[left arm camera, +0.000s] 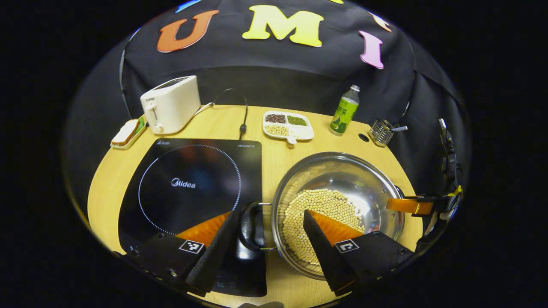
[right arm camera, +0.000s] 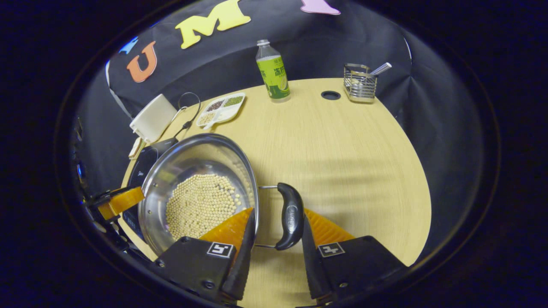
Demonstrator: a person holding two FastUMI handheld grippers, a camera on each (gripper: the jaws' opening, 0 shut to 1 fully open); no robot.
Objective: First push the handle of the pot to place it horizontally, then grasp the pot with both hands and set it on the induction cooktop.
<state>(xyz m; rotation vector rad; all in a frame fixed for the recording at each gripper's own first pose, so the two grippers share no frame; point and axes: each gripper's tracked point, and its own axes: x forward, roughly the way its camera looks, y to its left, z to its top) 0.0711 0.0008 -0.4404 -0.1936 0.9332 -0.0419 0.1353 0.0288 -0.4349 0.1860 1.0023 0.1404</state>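
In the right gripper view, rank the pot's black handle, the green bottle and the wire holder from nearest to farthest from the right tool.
1. Black handle, between the right tool's fingers.
2. Green bottle, far table edge, centre.
3. Wire holder, far right; close to the bottle's range.

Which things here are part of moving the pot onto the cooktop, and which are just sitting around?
In the job: pot holding beans, its handles, induction cooktop, left gripper, right gripper.

Lying about: toaster, bread on a tray, divided dish, bottle, wire holder.
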